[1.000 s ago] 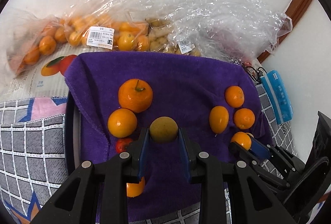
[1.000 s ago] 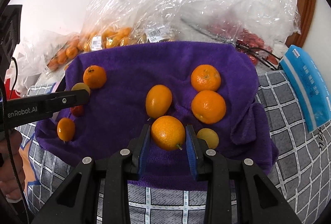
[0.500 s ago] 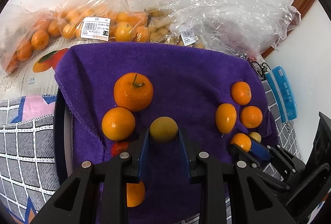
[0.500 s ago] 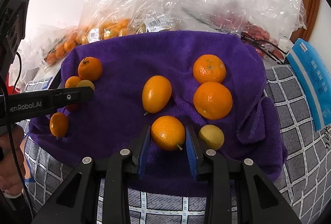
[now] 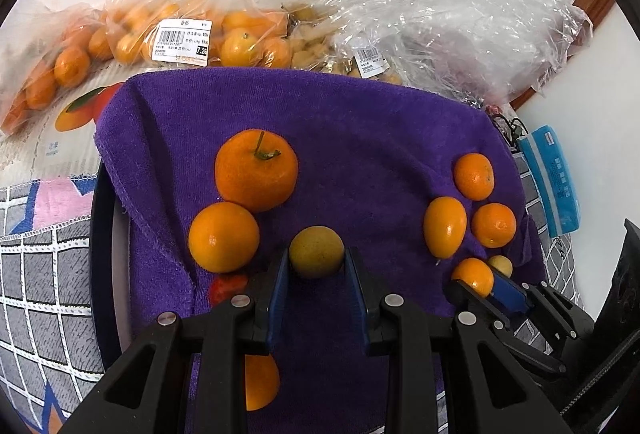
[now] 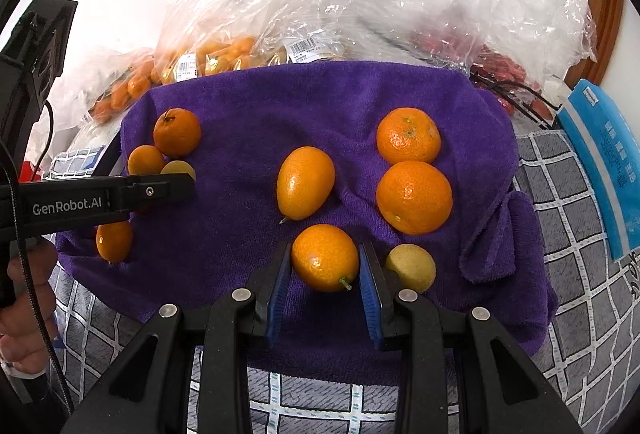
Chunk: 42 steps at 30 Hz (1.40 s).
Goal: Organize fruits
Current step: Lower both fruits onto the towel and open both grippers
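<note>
Both cameras sit close above the purple towel (image 5: pixel 360 137), looking forward and down. Each sees the same towel and the other gripper.

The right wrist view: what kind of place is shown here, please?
Probably a home table after grocery shopping: clear bags of fruit with price labels stand by the wall, and a purple towel lies on a checked tablecloth.

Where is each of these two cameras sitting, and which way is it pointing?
Left wrist view: on the left gripper, looking forward over its jaws, shut on a yellow fruit, across the purple towel.
Right wrist view: on the right gripper, jaws shut on an orange fruit; the person's hand shows at left.
Shared: the towel, fruits, and each other's gripper.
</note>
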{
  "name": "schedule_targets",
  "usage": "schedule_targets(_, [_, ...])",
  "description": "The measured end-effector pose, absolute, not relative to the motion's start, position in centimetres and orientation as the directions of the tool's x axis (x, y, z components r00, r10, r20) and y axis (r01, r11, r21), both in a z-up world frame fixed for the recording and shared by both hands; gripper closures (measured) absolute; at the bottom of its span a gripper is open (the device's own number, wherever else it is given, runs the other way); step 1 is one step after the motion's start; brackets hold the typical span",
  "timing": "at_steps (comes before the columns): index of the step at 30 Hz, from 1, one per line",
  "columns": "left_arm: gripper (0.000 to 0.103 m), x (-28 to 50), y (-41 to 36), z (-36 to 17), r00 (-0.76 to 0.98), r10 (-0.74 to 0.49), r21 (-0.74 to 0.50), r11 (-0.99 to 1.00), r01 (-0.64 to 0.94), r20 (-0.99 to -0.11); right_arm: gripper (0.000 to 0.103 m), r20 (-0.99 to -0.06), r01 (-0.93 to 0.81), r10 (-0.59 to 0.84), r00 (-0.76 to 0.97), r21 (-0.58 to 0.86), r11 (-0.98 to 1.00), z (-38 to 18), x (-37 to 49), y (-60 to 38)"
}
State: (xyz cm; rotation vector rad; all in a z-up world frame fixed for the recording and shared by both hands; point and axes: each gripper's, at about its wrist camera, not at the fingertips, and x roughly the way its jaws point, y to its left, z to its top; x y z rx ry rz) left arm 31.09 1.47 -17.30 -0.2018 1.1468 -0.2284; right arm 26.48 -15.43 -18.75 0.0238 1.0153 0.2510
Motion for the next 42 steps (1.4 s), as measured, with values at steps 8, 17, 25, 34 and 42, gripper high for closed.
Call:
schedule_targets(8, [0.076,31.3,1.3,-17.5,0.394,-0.292,-0.285,0.955,0.079,-0.871,0.070,-0.838,-0.202,0.216,0.501,0.130,0.971,-18.9,26.5,-15.3])
schedule_targets(17, [0.076,31.3,1.2,-17.5,0.389,-0.297,-0.289,0.954,0.081,-0.872,0.070,-0.836,-0.203,0.210,0.507,0.120,0.972,-18.9,26.5,-15.2])
schedule_targets(25, [0.076,31.1,1.4,-17.5,0.388,-0.299,-0.290,0.953,0.084,-0.872,0.068,-0.839,-0.209,0.207,0.503,0.114,0.971,-19.0,26.4,-15.1])
schedule_targets(34, [0.070,30.8,1.7,-17.0,0.385,-0.295,-0.282,0.955,0.091,-0.875,0.058,-0.840,-0.212,0.200,0.504,0.104,0.972,-18.8,26.1,-15.2])
schedule_targets(42, [0.066,30.0,2.2,-15.8,0.399,-0.292,-0.280,0.956,0.090,-0.869,0.044,-0.831,-0.212,0.206,0.517,0.108,0.971,-18.1,25.6,-15.2])
